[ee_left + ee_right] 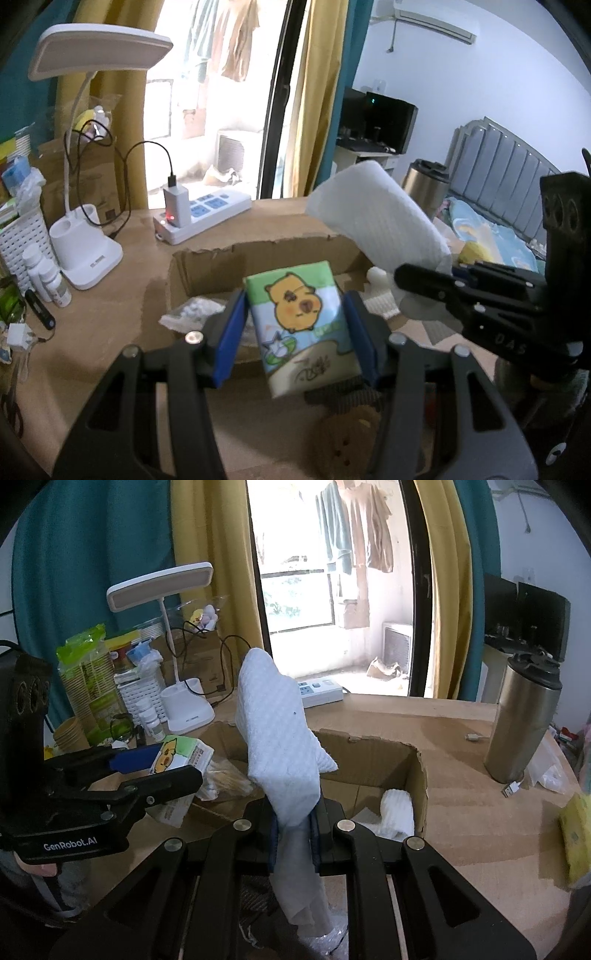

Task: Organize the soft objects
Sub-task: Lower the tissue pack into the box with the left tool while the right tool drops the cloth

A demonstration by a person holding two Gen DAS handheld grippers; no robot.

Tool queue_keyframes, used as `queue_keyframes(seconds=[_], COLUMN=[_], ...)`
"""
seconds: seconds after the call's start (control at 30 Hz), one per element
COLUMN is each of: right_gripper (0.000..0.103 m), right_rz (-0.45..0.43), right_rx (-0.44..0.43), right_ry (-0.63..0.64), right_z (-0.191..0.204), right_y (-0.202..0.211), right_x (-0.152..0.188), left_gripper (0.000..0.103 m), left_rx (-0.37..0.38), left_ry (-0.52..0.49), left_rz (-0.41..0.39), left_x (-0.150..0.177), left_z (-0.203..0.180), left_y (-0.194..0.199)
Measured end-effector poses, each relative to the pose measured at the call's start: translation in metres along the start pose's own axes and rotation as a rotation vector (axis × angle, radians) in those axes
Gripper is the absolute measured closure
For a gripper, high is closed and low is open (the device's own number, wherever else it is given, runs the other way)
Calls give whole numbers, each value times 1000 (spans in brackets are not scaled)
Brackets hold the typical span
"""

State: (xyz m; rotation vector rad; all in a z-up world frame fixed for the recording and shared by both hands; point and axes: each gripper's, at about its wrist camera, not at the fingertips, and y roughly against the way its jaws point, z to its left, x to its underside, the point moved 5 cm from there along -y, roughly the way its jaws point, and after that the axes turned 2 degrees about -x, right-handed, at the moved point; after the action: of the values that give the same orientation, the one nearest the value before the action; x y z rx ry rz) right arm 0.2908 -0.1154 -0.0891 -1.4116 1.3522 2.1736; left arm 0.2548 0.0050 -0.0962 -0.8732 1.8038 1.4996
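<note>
Over the cardboard box [369, 760]: we carry both items in.
Left gripper [295, 325]: fingers clamp tissue pack [301, 325].
Right gripper [293, 834]: fingers pinch white cloth [277, 731].
Next: we lower both, release inside.

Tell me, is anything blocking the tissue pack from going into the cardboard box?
Nothing visible blocks it. The left tongs hold the tissue pack just before the open cardboard box. A small white packet and white cloth lie inside, with room left.

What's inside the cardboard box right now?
In the cardboard box: white knitted fabric and a crinkled plastic packet. The held tissue pack and white cloth hide the rest.
</note>
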Motion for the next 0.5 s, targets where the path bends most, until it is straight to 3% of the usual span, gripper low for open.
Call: queue_keyframes(seconds=[0.5], right_gripper=[88], right_rz=[11], right_rx=[-28], right_ry=[-4], right_z=[-12], right_y=[-25], right_x=[-10], left_gripper=[48], left_rx=[-8], left_ry=[-6], left_rz=[18], left_x=[-11], left_z=[4], left_y=[-29])
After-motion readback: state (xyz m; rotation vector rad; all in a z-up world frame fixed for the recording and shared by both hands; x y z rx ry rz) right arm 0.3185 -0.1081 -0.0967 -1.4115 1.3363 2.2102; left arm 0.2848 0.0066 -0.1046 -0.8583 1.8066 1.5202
